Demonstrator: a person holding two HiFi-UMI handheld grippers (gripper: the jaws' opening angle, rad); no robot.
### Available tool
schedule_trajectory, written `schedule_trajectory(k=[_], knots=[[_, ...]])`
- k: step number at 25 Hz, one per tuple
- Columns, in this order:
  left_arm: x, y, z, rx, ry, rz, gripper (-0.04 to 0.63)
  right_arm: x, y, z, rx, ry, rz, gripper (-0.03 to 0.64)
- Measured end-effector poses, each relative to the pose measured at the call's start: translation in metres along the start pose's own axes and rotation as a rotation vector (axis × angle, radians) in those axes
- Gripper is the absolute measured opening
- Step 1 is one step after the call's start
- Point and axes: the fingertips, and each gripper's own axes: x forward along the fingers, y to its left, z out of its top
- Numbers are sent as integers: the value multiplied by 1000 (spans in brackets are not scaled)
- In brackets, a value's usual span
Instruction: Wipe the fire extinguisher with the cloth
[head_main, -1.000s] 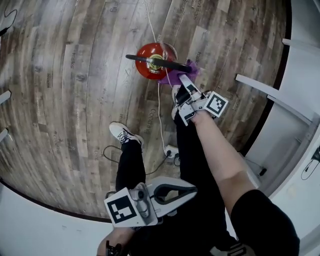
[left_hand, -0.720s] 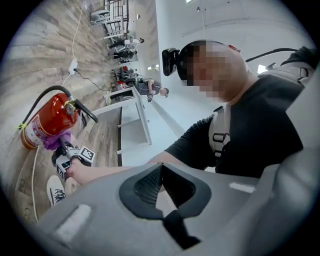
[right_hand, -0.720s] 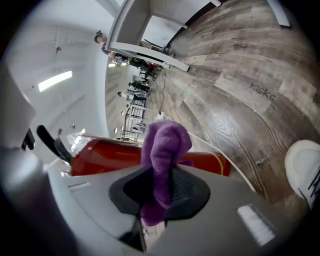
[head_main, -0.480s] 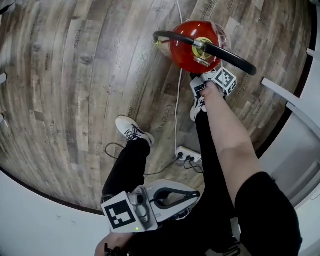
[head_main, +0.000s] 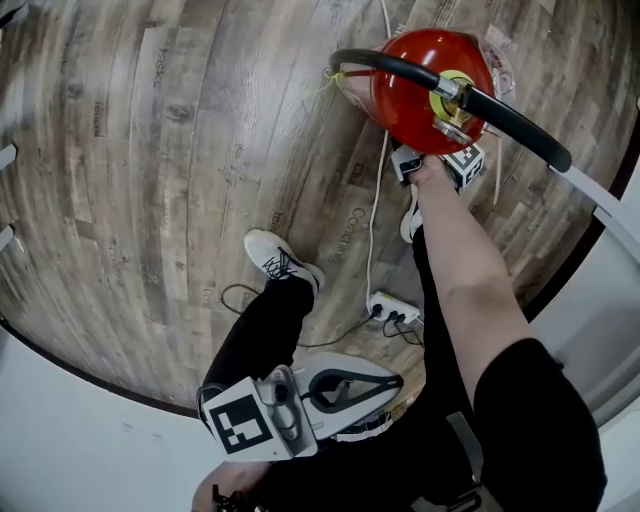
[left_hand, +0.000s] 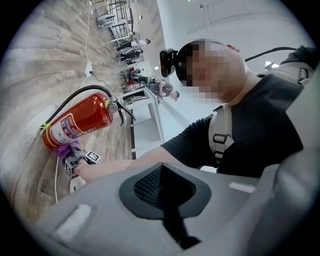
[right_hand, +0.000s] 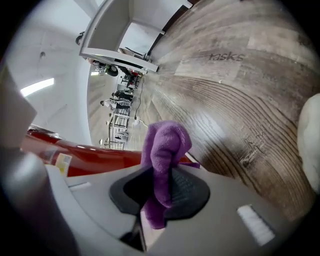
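The red fire extinguisher (head_main: 425, 85) stands on the wooden floor, its black hose (head_main: 520, 120) arching over the top. My right gripper (head_main: 440, 165) is low against its near side, partly hidden under its shoulder. That gripper (right_hand: 160, 192) is shut on a purple cloth (right_hand: 164, 147), which lies against the red body (right_hand: 95, 154). In the left gripper view the cloth (left_hand: 62, 149) shows near the cylinder's base (left_hand: 80, 122). My left gripper (head_main: 335, 388) hangs near my waist, far from the extinguisher, shut (left_hand: 165, 200) with nothing in it.
A white power strip (head_main: 392, 312) and its cables lie on the floor between my feet and the extinguisher. My white shoe (head_main: 280, 258) is to the left. White desk frames (head_main: 600, 215) stand at the right. More desks and people are far off.
My right gripper has gone down the extinguisher's side with the cloth, from near the valve to low on the body. The extinguisher looms larger in the head view. The left gripper stayed shut.
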Motion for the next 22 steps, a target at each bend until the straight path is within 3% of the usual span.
schedule_trajectory(k=[10, 15, 20, 22], knots=[[38, -124, 44, 2, 3, -85, -3, -133, 195, -52, 161, 57, 227, 58], [43, -163, 86, 74, -31, -34, -3, -203, 300, -79, 98, 235, 341, 58], [32, -200, 122, 163, -76, 52, -2, -277, 420, -103, -34, 448, 434, 58], [23, -219, 134, 185, -100, 100, 47, -311, 478, -107, -115, 520, 496, 58]])
